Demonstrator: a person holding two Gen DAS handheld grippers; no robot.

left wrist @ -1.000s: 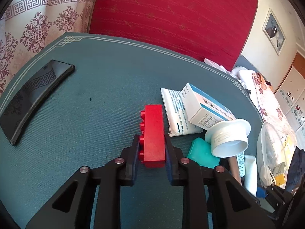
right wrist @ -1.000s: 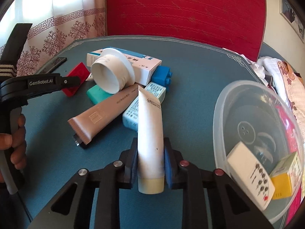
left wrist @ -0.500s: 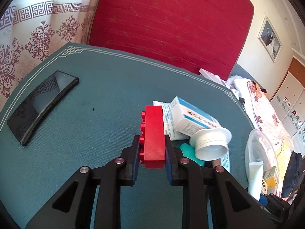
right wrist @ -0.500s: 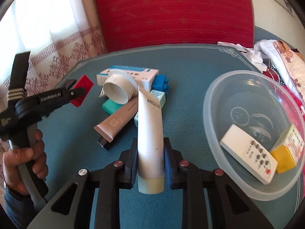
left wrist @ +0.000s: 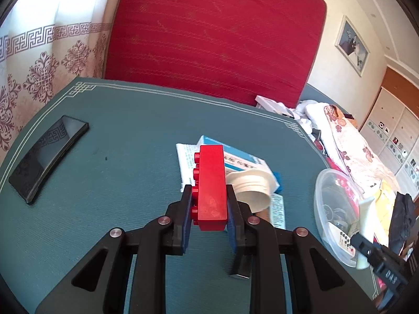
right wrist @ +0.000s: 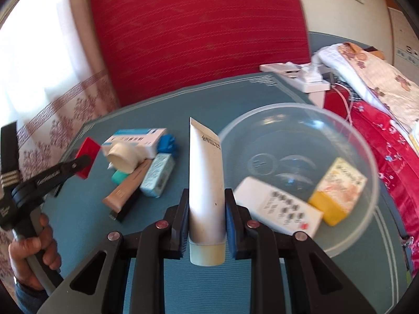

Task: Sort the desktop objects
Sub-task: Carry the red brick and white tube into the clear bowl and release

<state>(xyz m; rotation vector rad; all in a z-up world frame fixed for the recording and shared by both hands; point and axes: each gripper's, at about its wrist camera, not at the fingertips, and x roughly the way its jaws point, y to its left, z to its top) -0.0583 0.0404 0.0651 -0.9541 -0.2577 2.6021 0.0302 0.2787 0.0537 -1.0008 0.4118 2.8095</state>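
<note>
White squeeze tube (right wrist: 205,180) clamped in right gripper (right wrist: 207,225) near cap end, pads on both flat sides, crimped tail pointing away, raised off the mat just left of clear plastic bowl (right wrist: 348,133). Probably light, soft-walled and a bit slick, so best held low by the stiffer shoulder above the cap, as now; squeezing mid-body likely dents it. Red building brick (left wrist: 211,185) pinched in left gripper (left wrist: 209,217) across its 2 smooth long faces, studs facing left, lifted clear of the mat, left of the bowl and just over the pile. Rigid hard plastic, light, glossy, not fragile. Bowl thin, translucent, round, already holding white remote (right wrist: 277,212) and yellow carton (right wrist: 337,191). Left of bowl on ribbed teal mat (left wrist: 117,162): blue-white cardboard box (right wrist: 138,137), white ribbed cap (right wrist: 123,157), tan tube (right wrist: 128,188), blue brick (right wrist: 166,144). Glossy black phone (left wrist: 47,154) far left of bowl.
</note>
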